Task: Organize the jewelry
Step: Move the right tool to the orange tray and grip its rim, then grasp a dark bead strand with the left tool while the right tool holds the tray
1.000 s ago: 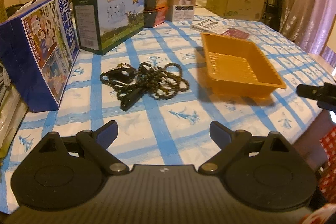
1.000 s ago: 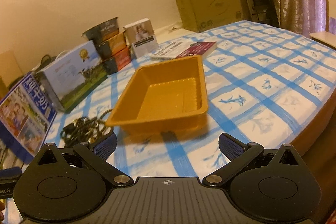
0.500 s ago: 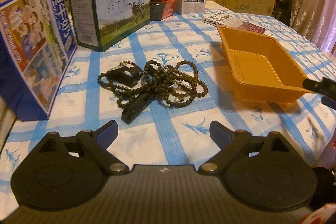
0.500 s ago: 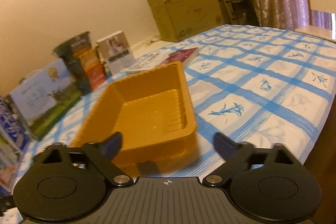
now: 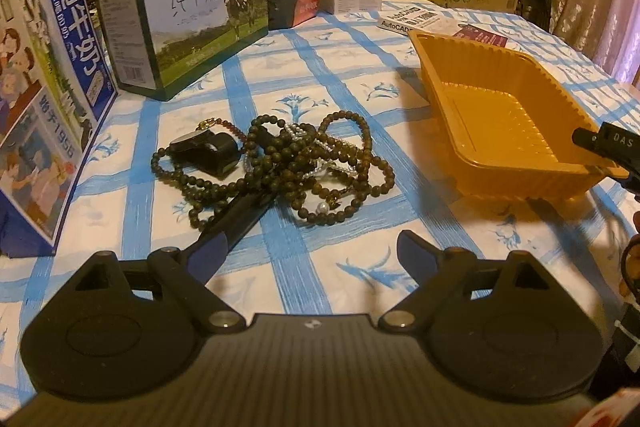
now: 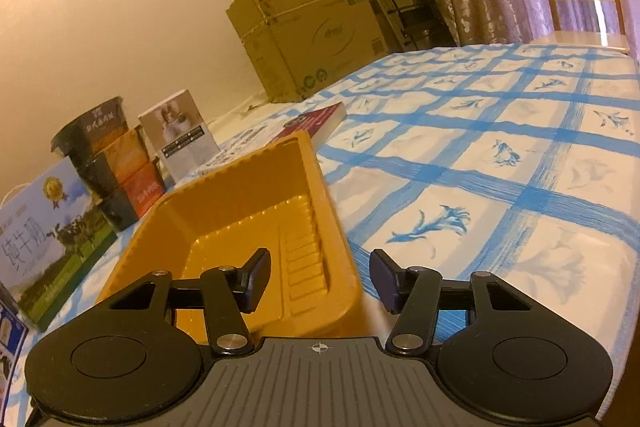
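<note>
Orange tray (image 5: 505,163): thin moulded plastic, semi-gloss, ribbed walls and floor. Bead strands (image 5: 280,167): dull dark round beads, look wooden, matt, plus a few pearly glossy ones; black watch (image 5: 208,151) among them, glossy case, smooth matt strap. Tablecloth (image 5: 280,99): soft-sheen cloth with printed blue checks; milk cartons (image 5: 188,27): glossy printed cardboard; big box (image 6: 312,43): raw matt corrugated board; left gripper (image 5: 308,255) and right gripper (image 6: 320,279): matt black plastic, ribbed body, shiny metal pivot pins, dull blue pads.
</note>
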